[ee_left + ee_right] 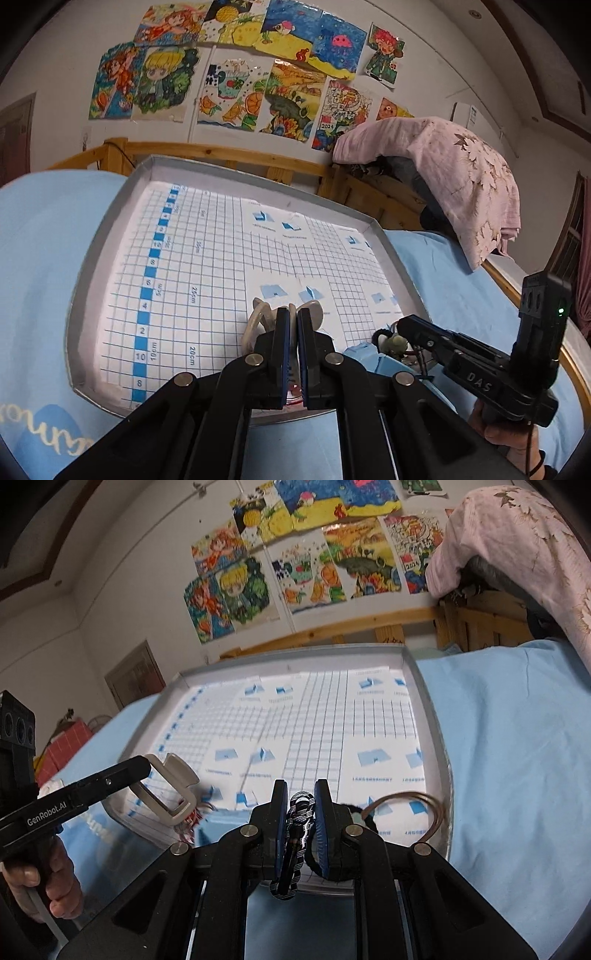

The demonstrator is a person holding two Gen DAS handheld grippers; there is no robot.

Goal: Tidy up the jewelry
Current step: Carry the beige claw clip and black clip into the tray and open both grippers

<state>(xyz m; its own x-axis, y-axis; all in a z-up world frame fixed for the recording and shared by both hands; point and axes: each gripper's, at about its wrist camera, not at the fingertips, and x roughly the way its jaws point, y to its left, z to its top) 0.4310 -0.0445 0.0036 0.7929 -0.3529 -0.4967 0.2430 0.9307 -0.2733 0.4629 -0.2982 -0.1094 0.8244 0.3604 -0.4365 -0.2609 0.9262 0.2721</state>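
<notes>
Now, left claw (293, 325): clamped narrow on a cream, open-framed plastic clip (171, 788), above the tray's near edge.
Right claw (301, 805): pinched on a black-and-white patterned chain bracelet (295, 843), which hangs down between the pads.
Carrier: shallow grey tray (92, 243) lined with grid paper, on a blue-sheeted bed (517, 757).
Key relation: both pieces are aloft; open tray floor lies ahead; the right claw is nearer the brown ring bangle (424, 805) at the tray's near right corner.

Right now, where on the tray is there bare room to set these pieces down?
The tray is bare across its grid sheet, from the far rim to mid-sheet. The near edge is crowded: the left gripper with its cream clip, the right gripper with its striped band, a brown hoop.
</notes>
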